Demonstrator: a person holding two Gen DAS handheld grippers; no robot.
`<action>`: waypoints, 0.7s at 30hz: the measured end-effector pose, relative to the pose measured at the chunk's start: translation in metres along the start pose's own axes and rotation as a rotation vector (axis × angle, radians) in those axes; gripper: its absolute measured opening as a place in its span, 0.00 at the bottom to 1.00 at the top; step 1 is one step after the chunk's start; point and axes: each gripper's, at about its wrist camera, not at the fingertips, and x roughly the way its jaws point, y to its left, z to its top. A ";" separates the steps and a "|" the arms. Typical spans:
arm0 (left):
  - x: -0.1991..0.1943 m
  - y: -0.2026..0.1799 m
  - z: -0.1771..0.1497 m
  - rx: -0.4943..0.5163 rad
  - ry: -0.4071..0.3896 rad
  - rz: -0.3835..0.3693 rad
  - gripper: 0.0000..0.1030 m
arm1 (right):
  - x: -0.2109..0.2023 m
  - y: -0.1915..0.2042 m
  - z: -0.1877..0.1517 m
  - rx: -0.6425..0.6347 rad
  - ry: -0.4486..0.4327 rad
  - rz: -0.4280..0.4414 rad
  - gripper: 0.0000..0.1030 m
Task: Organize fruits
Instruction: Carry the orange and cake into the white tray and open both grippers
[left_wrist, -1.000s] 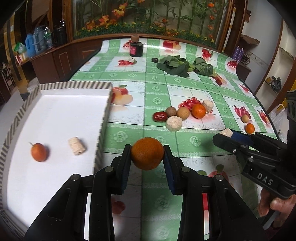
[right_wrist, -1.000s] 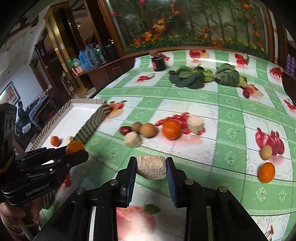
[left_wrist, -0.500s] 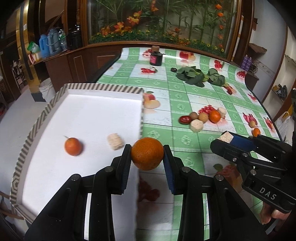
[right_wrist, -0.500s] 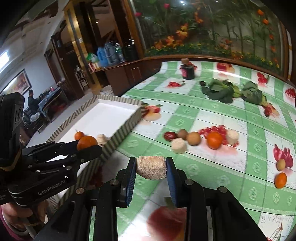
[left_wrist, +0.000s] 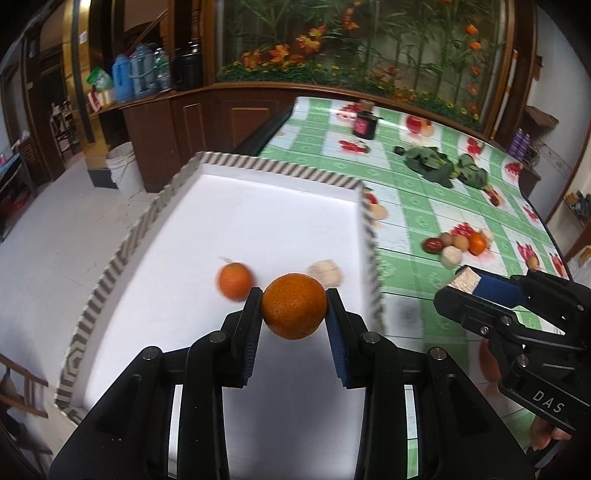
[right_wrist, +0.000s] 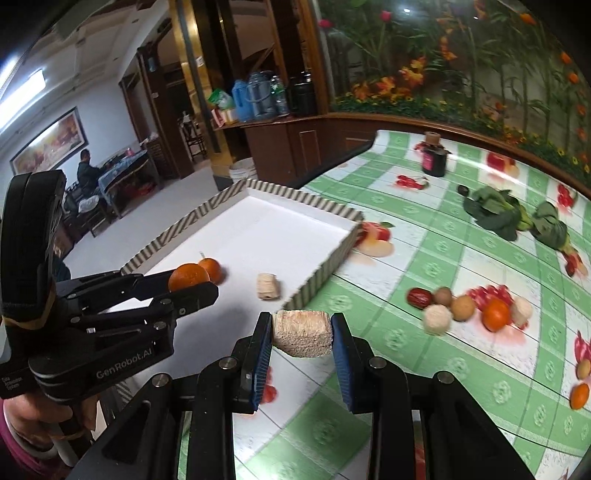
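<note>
An orange (left_wrist: 294, 305) is clamped between the jaws of the left gripper (left_wrist: 294, 308) and is held above the white floor of the striped-rim tray (left_wrist: 280, 171), near its right wall. On the tray floor just beyond it, 2 things are seen – a smaller orange with a stem (left_wrist: 235, 281) to the left and a pale ribbed roll (left_wrist: 325, 272) to the right, both blurred.

The jaws of the right gripper (right_wrist: 302, 333) are closed on a beige, rough-textured block (right_wrist: 302, 332), which is held over the green checked tabletop (right_wrist: 413, 236) just outside the tray's near corner.

A loose cluster is left on the tabletop well apart from the tray – a dark red date (right_wrist: 420, 297), 2 brown round fruits (right_wrist: 463, 307), 1 orange fruit (right_wrist: 497, 314) and 2 pale pieces (right_wrist: 437, 319). Farther right, another small orange fruit (right_wrist: 579, 396) is seen beside a small brown one (right_wrist: 583, 368). Leafy greens (right_wrist: 493, 210) and a dark jar (right_wrist: 434, 155) are set toward the far edge.
</note>
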 end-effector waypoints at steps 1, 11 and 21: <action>0.000 0.008 -0.001 -0.011 0.001 0.008 0.32 | 0.004 0.004 0.002 -0.009 0.005 0.005 0.30; 0.012 0.049 -0.009 -0.073 0.047 0.045 0.32 | 0.043 0.034 0.009 -0.072 0.069 0.041 0.30; 0.023 0.055 -0.011 -0.079 0.073 0.042 0.32 | 0.076 0.047 0.012 -0.114 0.132 0.056 0.30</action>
